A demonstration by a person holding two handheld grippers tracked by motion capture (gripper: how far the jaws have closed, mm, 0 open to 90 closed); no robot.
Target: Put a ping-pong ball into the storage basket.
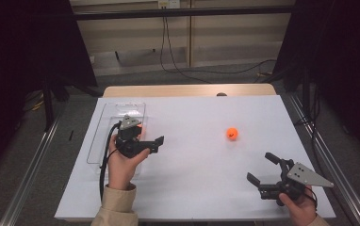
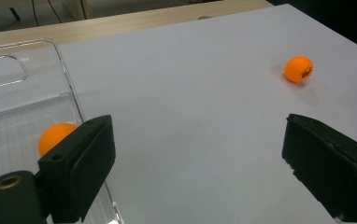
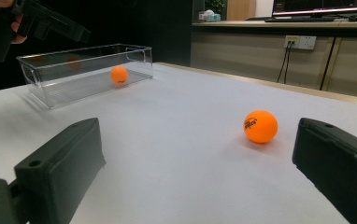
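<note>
Resting loose on the white table sheet (image 1: 201, 155): an orange ping-pong ball (image 1: 233, 133) with a small dark logo, between both grippers.
Second orange ball (image 3: 118, 74) sits inside the clear plastic bin (image 1: 103, 123). Left gripper (image 1: 157, 142), beside the bin, jaws apart, empty; right gripper (image 1: 263, 168) jaws wide apart, empty. Logo text probably unreadable.

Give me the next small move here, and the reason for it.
Probably reach the right gripper toward the orange ball on the table: its jaws stand open and empty, one ball already lies in the clear bin, and the left gripper hangs open beside it.
</note>
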